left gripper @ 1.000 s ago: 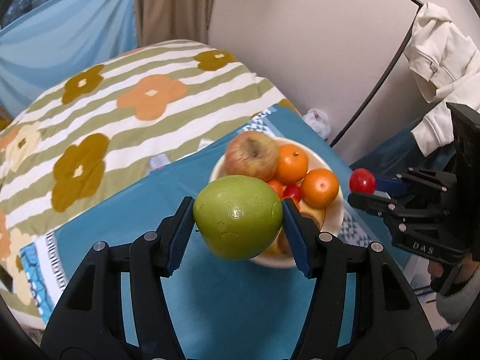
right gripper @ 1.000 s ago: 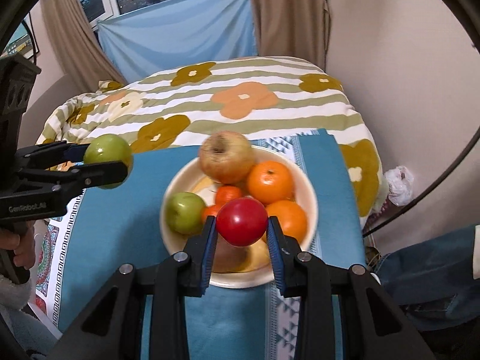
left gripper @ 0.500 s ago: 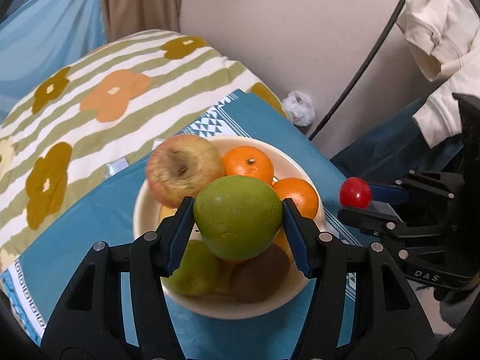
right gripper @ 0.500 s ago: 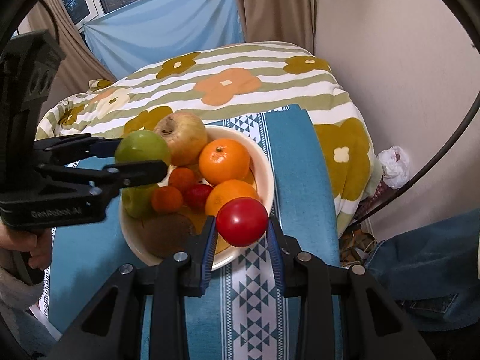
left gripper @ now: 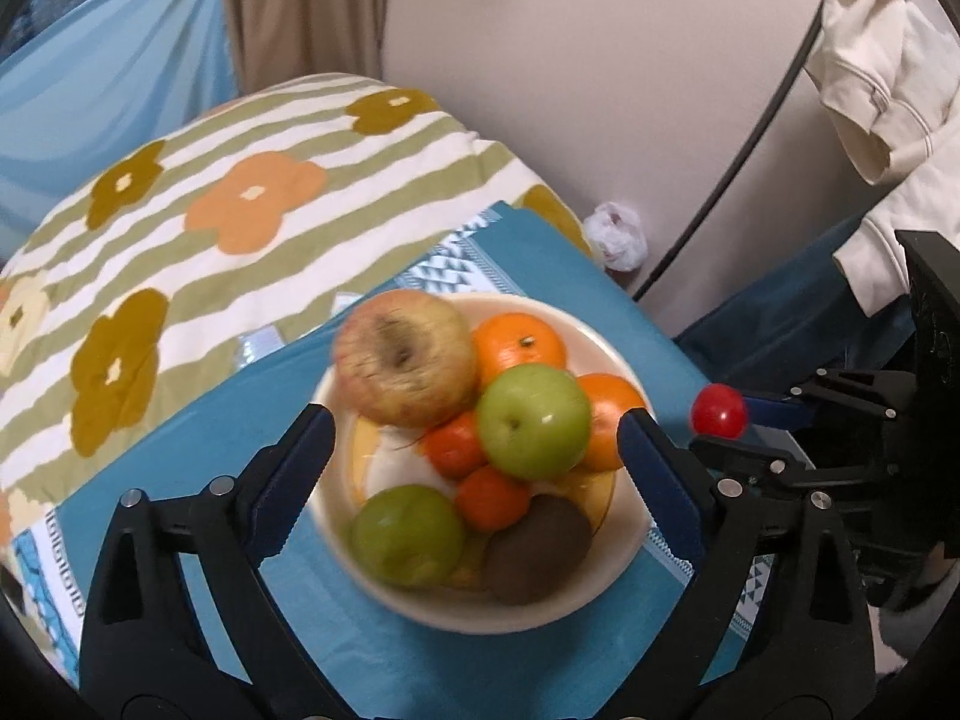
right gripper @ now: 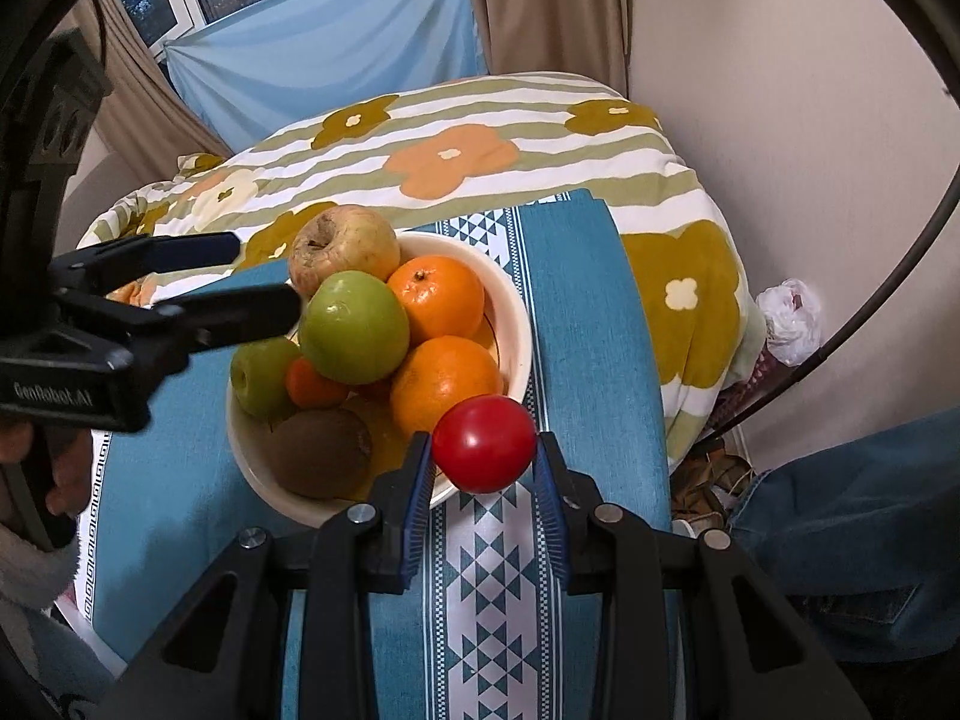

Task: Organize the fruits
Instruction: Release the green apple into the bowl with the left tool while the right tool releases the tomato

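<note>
A cream bowl (left gripper: 624,360) (right gripper: 519,324) on a teal cloth holds a yellowish apple (left gripper: 408,357), oranges, small tangerines, a kiwi (left gripper: 537,546) and two green apples. One green apple (left gripper: 534,420) (right gripper: 354,327) rests on top of the pile. My left gripper (left gripper: 474,456) (right gripper: 264,279) is open and empty above the bowl, jaws wide either side of it. My right gripper (right gripper: 483,471) (left gripper: 717,426) is shut on a red tomato (right gripper: 483,441) (left gripper: 718,411), held just off the bowl's right rim.
The teal patterned cloth (right gripper: 594,312) lies over a striped flowered quilt (left gripper: 240,180). A wall, a black pole (left gripper: 738,162) and hanging cream clothes (left gripper: 888,60) are at the right. A crumpled white bag (left gripper: 618,231) lies on the floor.
My left gripper opened and let go of the green apple, which now rests on the fruit in the bowl. My right gripper drew back to the right with the tomato.
</note>
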`<state>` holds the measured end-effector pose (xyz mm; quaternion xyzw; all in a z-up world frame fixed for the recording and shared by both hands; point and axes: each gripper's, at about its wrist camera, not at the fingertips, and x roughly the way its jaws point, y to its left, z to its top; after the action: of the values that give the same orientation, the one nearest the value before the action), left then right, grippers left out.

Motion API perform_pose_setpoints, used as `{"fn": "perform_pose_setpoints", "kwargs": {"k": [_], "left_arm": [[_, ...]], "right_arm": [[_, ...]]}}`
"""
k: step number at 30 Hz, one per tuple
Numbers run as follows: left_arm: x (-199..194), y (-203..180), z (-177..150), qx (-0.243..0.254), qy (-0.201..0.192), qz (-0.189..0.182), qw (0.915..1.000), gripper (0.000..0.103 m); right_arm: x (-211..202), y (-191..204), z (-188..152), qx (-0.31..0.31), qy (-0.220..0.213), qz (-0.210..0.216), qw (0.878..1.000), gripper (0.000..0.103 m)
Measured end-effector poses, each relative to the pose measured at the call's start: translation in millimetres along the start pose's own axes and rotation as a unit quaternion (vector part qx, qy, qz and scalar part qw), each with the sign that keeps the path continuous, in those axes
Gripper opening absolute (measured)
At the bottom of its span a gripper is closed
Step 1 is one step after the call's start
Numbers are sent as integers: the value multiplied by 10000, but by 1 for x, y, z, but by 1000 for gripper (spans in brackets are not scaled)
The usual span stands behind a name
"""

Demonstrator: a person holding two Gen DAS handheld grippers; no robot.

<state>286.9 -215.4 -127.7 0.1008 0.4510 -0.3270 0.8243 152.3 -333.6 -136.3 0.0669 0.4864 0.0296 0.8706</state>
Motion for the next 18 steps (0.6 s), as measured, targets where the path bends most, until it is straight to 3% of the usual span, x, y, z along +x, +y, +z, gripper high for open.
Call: {"fn": "perform_pose_setpoints", "kwargs": {"k": [18], "left_arm": [[-63,49,-50,-747,-133,570,9955,100]], "right_arm": [[8,52,8,-540,-35,391,9978,31]]}}
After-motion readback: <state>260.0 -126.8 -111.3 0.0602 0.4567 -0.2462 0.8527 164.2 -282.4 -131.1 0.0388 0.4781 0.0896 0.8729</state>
